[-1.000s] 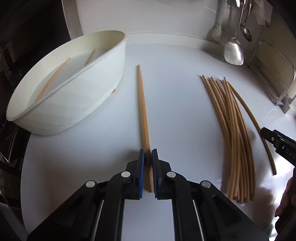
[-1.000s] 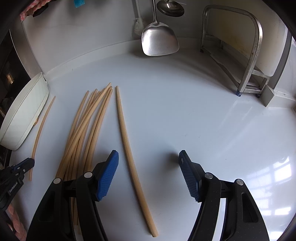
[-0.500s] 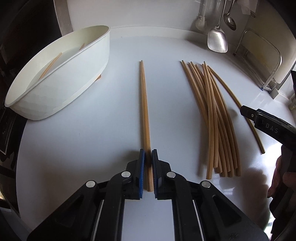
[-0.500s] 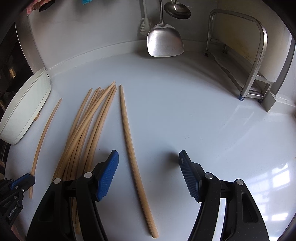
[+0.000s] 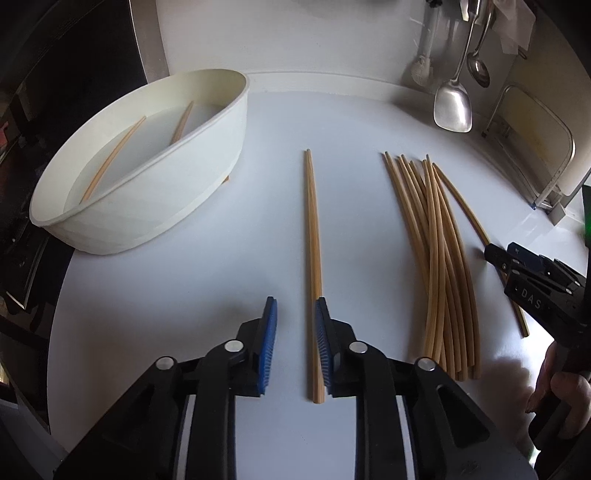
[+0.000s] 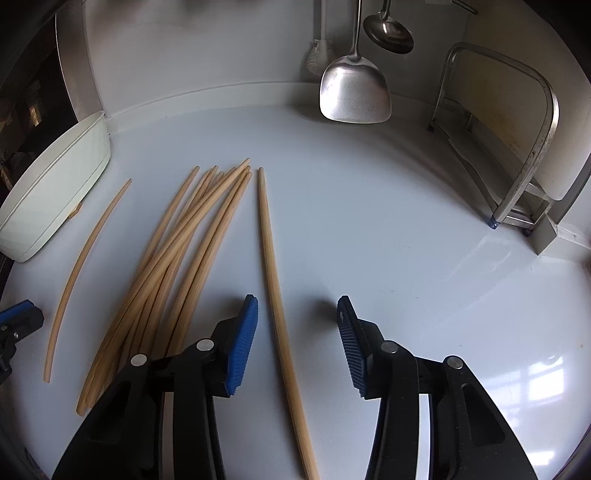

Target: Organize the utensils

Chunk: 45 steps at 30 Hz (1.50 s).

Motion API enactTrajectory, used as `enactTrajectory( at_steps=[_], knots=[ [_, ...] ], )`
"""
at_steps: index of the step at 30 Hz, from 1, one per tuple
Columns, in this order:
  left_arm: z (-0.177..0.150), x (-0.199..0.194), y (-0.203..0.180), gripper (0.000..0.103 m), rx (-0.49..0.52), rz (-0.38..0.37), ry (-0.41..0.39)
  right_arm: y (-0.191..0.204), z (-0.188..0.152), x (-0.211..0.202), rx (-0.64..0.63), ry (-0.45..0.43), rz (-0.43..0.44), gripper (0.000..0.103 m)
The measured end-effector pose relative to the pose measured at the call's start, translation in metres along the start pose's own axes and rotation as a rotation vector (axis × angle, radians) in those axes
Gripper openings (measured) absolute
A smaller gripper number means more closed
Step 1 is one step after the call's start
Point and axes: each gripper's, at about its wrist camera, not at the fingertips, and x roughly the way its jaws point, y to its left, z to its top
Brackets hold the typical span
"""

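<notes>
Two chopsticks (image 5: 313, 258) between opening left claw (image 5: 295, 343)

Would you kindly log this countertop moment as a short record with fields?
Left tool: jaws opening, chopstick pair lying between them, right pad beside it
Right tool: jaws closing around single chopstick, not yet touching
Loose pile: chopsticks between the pair and the single one
White oval tub: two chopsticks inside
Back wall: steel spatula, ladle
</notes>
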Motion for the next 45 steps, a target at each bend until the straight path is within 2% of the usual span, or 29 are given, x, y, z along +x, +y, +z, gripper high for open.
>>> enactTrajectory(
  at_steps=[1, 2, 5, 7, 9, 13, 18, 22, 28, 30, 32, 33, 35, 36, 37, 38, 45],
  knots=[
    [0.004, 0.002, 0.002, 0.041, -0.007, 0.008, -0.010, 0.000, 0.000, 0.000, 0.002, -0.002, 0.002, 0.042],
    [0.007, 0.004, 0.003, 0.047, -0.015, 0.019, -0.020, 0.000, -0.001, 0.000, 0.002, -0.005, 0.002, 0.041],
    [0.022, 0.010, 0.006, 0.053, -0.025, 0.062, -0.061, 0.001, -0.003, -0.002, -0.002, -0.011, 0.005, 0.041],
    [0.031, 0.019, 0.004, 0.053, -0.004, 0.110, -0.070, 0.001, -0.003, -0.002, -0.004, -0.013, 0.005, 0.041],
    [0.039, 0.029, 0.005, 0.053, 0.002, 0.119, -0.050, 0.001, -0.003, -0.002, -0.004, -0.010, 0.007, 0.041],
    [0.043, 0.031, 0.005, 0.053, -0.015, 0.048, -0.031, 0.000, -0.003, -0.002, -0.005, -0.009, 0.010, 0.041],
    [0.040, 0.037, -0.004, 0.053, 0.007, 0.023, 0.002, 0.000, -0.003, -0.002, -0.002, -0.010, 0.011, 0.041],
    [0.038, 0.047, -0.004, 0.053, 0.011, 0.030, 0.036, 0.000, -0.003, -0.002, -0.002, -0.010, 0.011, 0.042],
    [0.037, 0.048, -0.007, 0.053, 0.025, 0.043, 0.026, 0.000, -0.003, -0.003, -0.004, -0.013, 0.008, 0.041],
    [0.036, 0.047, -0.008, 0.053, 0.025, 0.045, 0.025, 0.001, -0.003, -0.003, -0.008, -0.012, 0.011, 0.037],
    [0.034, 0.046, -0.008, 0.046, 0.009, 0.026, 0.026, 0.004, -0.003, -0.004, -0.024, -0.010, 0.014, 0.023],
    [0.033, 0.046, -0.008, 0.043, 0.007, 0.013, 0.022, 0.006, -0.003, -0.004, -0.034, -0.007, 0.013, 0.019],
    [0.031, 0.044, -0.012, 0.026, 0.024, 0.009, 0.012, 0.009, -0.003, -0.004, -0.049, -0.001, 0.013, 0.008],
    [0.030, 0.043, -0.014, 0.022, 0.033, 0.004, 0.010, 0.009, -0.003, -0.005, -0.055, 0.002, 0.012, 0.007],
    [0.029, 0.043, -0.016, 0.012, 0.039, 0.003, 0.009, 0.010, -0.003, -0.005, -0.057, 0.004, 0.011, 0.006],
    [0.028, 0.042, -0.017, 0.008, 0.042, 0.005, 0.008, 0.010, -0.004, -0.006, -0.056, 0.004, 0.012, 0.006],
    [0.027, 0.035, -0.014, 0.008, 0.018, -0.030, 0.049, -0.008, -0.005, -0.013, 0.056, 0.020, 0.076, 0.006]
  ],
)
